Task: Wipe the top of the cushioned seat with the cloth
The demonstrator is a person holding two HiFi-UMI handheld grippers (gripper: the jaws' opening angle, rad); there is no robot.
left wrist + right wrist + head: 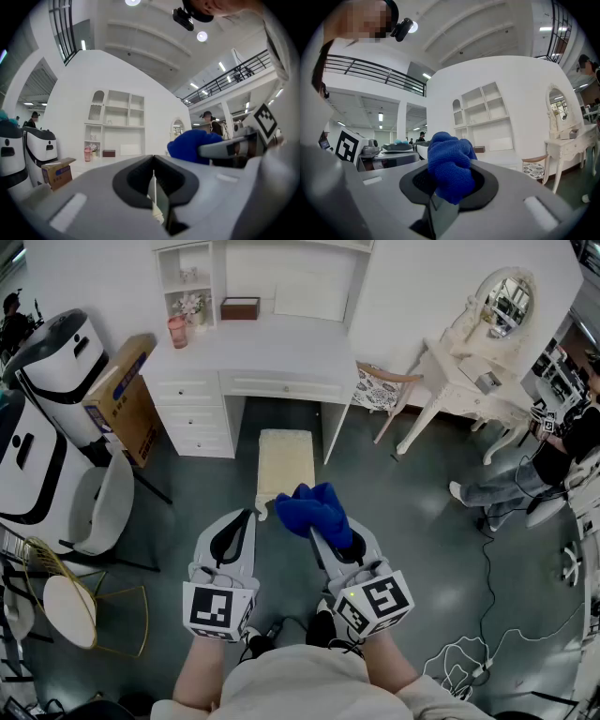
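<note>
Cushioned seat (285,465) stands on grey floor (417,531) before white desk (267,352) at 12 o'clock; cardboard box (127,399) at 10 o'clock.

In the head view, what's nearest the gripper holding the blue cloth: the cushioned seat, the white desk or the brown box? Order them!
1. cushioned seat, just ahead of the right gripper and its blue cloth.
2. white desk, beyond the seat.
3. brown box, at the desk's back.
</note>
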